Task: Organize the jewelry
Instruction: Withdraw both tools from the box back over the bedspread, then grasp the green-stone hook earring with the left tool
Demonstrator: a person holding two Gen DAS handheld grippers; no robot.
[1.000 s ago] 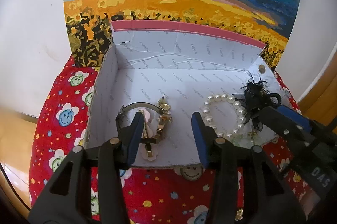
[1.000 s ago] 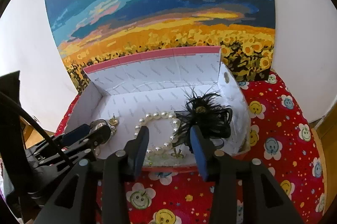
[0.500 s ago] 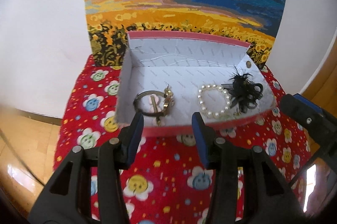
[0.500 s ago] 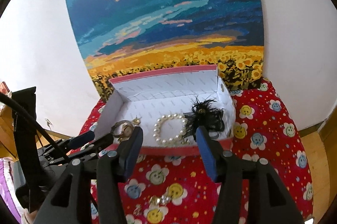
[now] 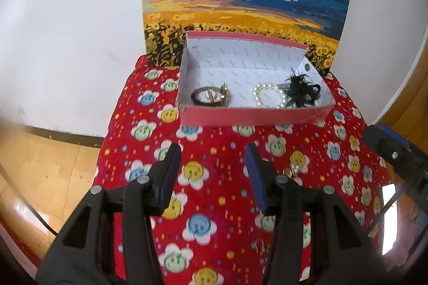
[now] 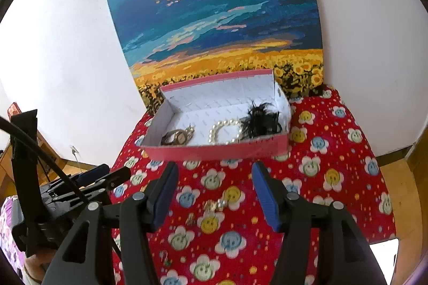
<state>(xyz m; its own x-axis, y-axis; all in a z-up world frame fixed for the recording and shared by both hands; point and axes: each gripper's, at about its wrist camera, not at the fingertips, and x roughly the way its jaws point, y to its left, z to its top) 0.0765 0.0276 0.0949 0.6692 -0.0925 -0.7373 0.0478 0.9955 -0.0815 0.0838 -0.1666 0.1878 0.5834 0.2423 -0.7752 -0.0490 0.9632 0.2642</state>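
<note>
Small gold earrings (image 6: 215, 204) lie loose on the red cloth (image 6: 334, 151), directly ahead of the right claw (image 6: 214, 194), near the desk's front edge. Both claws gape apart, empty; the left claw (image 5: 211, 172) hangs farther off.

Both wrist views look forward and down from above the near part of the red smiley-flower cloth (image 5: 214, 164), facing the wall and sunflower painting (image 6: 214, 17). The left view sits left of the right; the right gripper (image 5: 388, 148) shows at its right edge, the left gripper (image 6: 107, 175) at the other's left. Both share the pink box (image 5: 254, 116), seemingly at middle distance.
</note>
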